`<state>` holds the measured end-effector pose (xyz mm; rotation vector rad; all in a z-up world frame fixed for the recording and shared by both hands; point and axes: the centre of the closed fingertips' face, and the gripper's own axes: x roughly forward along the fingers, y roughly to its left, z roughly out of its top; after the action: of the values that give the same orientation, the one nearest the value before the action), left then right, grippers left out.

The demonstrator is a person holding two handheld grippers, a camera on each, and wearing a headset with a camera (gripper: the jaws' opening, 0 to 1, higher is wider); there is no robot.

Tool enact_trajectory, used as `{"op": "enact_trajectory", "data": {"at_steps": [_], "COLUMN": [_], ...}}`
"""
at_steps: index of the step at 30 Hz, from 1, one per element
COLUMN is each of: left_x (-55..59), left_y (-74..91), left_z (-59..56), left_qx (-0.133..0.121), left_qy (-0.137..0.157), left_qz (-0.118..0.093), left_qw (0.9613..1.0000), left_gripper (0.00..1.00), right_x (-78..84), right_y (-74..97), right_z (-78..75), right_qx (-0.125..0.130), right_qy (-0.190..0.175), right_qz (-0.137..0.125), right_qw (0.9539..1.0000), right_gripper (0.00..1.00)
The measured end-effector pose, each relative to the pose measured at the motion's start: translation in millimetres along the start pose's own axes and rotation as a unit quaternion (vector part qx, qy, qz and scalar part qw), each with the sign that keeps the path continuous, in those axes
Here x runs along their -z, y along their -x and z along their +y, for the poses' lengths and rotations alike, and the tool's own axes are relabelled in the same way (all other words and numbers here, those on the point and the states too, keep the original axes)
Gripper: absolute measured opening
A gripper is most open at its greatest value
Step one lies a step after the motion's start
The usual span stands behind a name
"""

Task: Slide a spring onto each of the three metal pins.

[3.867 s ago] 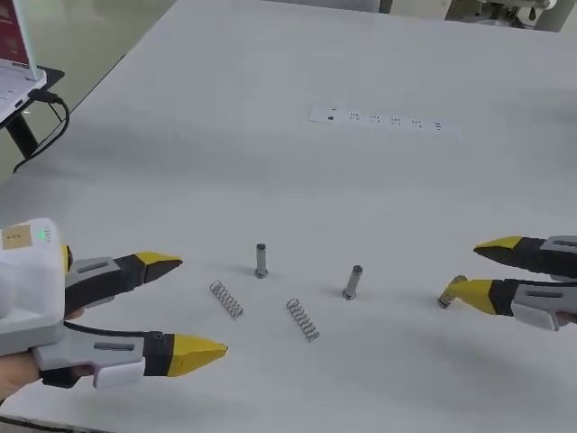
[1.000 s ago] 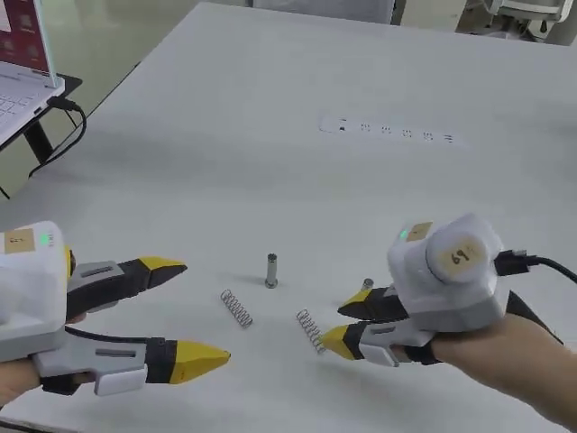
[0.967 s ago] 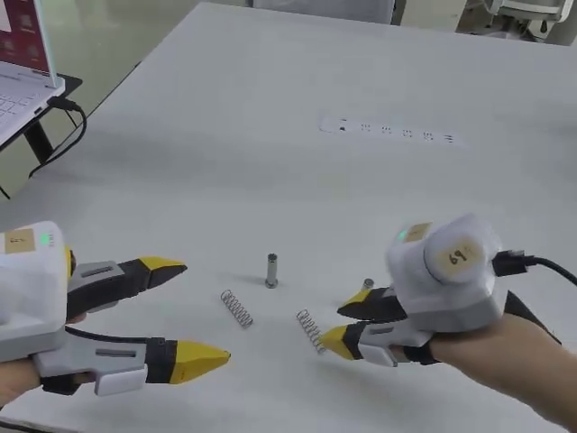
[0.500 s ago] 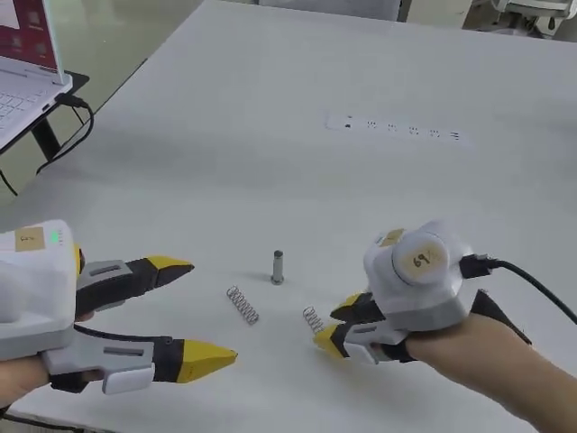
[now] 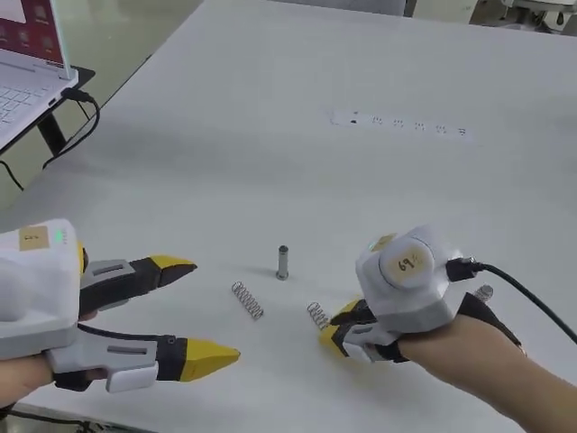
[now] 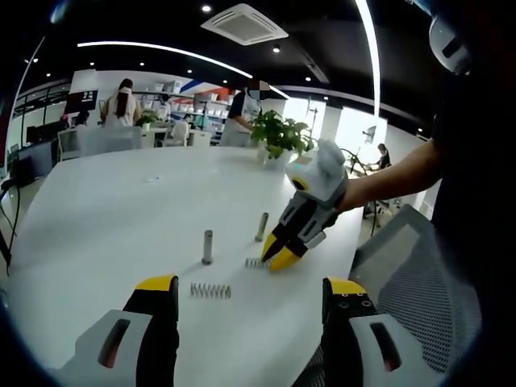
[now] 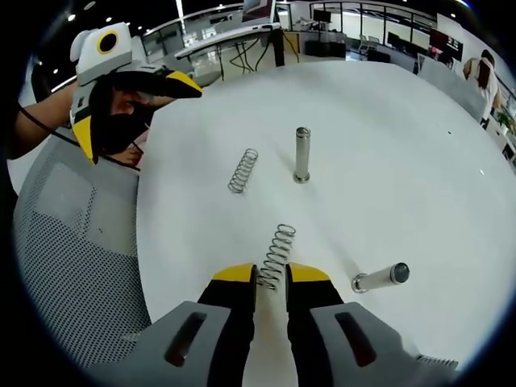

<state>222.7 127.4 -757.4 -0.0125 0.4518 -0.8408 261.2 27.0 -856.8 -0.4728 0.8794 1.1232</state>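
Observation:
An upright metal pin [image 5: 282, 262] [image 7: 301, 153] [image 6: 207, 246] stands mid-table. A loose spring [image 5: 247, 299] [image 7: 242, 170] [image 6: 210, 289] lies left of it. A second spring [image 5: 316, 314] [image 7: 276, 251] [image 6: 255, 263] lies with its near end between the narrow jaws of my right gripper [image 5: 332, 327] [image 7: 272, 276] [image 6: 274, 256], which is shut on it. Another pin [image 7: 379, 278] [image 6: 262, 226] sits just right of that gripper. Behind the hand, a third pin [image 5: 484, 292] shows, seemingly with a spring on it. My left gripper [image 5: 200, 309] [image 6: 251, 286] [image 7: 153, 81] hovers wide open, holding nothing.
A white power strip [image 5: 397, 124] lies farther back on the white table [image 5: 225, 135]. A laptop [image 5: 27, 54] with a cable sits off the table's left side. The near table edge runs just under both grippers. People and a plant [image 6: 278, 133] are far off.
My right gripper came in from the right side, dropped to the right-hand spring and narrowed its jaws around the spring's end. The left gripper stayed put, open.

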Motion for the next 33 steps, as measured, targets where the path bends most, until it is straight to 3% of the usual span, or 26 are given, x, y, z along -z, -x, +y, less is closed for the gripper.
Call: {"op": "enact_trajectory", "data": {"at_steps": [17,20,23,33], "left_x": [1.4,0.1,0.8,-6.1], "left_y": [-3.1,-3.9,-5.9,-17.8], "left_z": [-4.4,-5.7,-7.0,-15.2], "left_qx": [0.004,0.007,0.011,0.030], "left_qy": [0.001,-0.001,-0.006,-0.018], "left_qz": [0.003,0.003,0.008,0.011], "left_qw": [1.0000,1.0000,0.9999,0.9993], "left_gripper": [0.68,0.68,0.68,0.68], "right_x": [-2.5,-8.8,-10.2,3.2], "right_y": [-1.2,6.7,17.5,44.2], "right_z": [1.0,1.0,-0.1,-2.7], "right_qx": [0.016,0.011,0.011,0.014], "right_qy": [0.024,0.005,0.013,0.022], "right_qz": [-0.005,-0.025,-0.031,-0.032], "right_qw": [0.9996,0.9996,0.9994,0.9991], "right_gripper": [0.07,0.07,0.07,0.07]}}
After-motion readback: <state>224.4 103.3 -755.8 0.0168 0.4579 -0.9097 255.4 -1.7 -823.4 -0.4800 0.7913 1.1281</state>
